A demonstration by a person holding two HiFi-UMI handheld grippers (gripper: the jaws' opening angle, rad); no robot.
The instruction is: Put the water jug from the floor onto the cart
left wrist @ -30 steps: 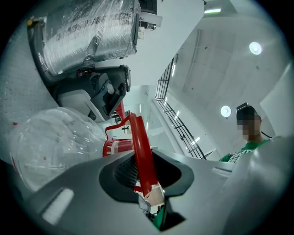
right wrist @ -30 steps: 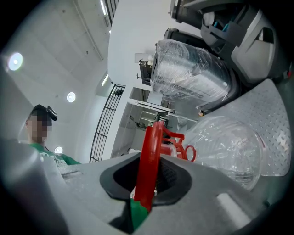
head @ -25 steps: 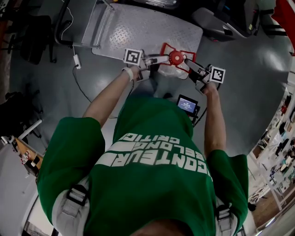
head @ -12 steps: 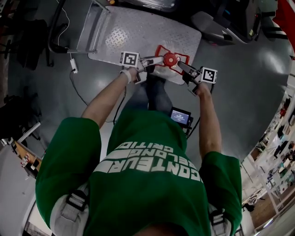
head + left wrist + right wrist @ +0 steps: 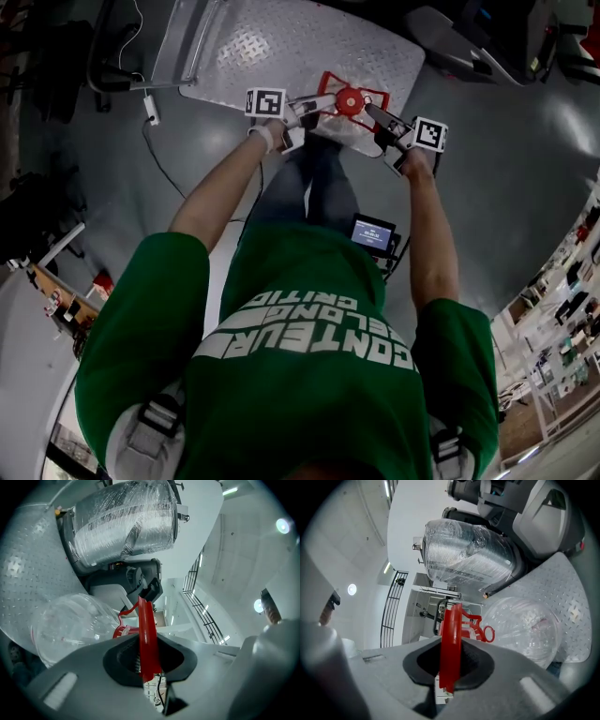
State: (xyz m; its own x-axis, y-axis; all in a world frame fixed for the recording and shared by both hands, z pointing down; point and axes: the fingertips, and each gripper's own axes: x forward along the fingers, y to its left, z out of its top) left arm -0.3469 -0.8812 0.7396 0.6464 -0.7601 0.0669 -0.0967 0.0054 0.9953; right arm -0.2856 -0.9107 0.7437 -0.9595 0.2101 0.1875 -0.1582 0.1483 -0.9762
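- While the person stands at the near edge of the cart (image 5: pixel 281 47), the water jug (image 5: pixel 354 141) hangs between the two tools, over the deck's near right part.
- Left gripper (image 5: pixel 328 99): jaws have just been closing and now pinch one side of the red handle (image 5: pixel 349 98). Its own view shows the red strip (image 5: pixel 146 639) squeezed between the pads.
- Right gripper (image 5: pixel 372 112): jaws have likewise just been closing and are clamped on the opposite side of the handle (image 5: pixel 451 648).
- Reason for the two-sided hold, as a judgement: the load is bulky, and gripping from left and right keeps it from swinging or tipping.
- Both tools point roughly level and inward, so the clear body (image 5: pixel 70 625) stays below the handle, next to the tread plate (image 5: pixel 23 573).
- Contact between jug base and deck cannot be told from any view.
- Step in hand, as a judgement: setting the jug down; release should wait until it rests firmly, well clear of the deck edge.
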